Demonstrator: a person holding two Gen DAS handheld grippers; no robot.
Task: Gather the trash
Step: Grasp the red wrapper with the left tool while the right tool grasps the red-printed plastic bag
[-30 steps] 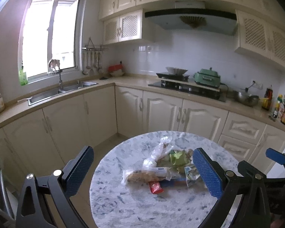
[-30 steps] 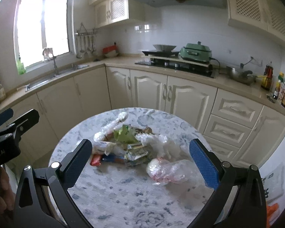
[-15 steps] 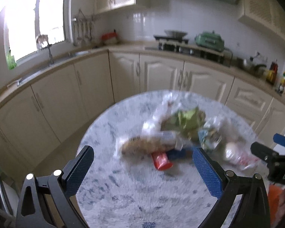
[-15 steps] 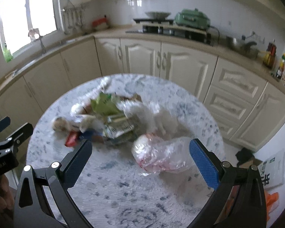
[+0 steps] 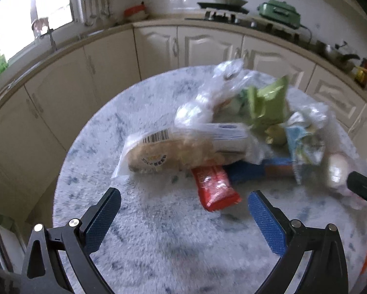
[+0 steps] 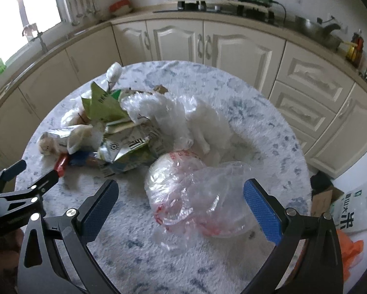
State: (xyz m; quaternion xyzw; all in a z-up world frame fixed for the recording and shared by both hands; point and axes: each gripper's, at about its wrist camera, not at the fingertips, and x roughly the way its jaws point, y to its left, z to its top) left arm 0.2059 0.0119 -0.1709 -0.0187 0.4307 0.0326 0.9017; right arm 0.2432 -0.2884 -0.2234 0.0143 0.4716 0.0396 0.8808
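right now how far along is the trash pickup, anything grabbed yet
Nothing looks collected: the whole pile sits on the round table. Nothing is in hand either. The left tool is open, short of the red wrapper. The right tool is open around the clear plastic bag, not closed on it. Left to do: the bread bag, green packet, crumpled carton and the rest.
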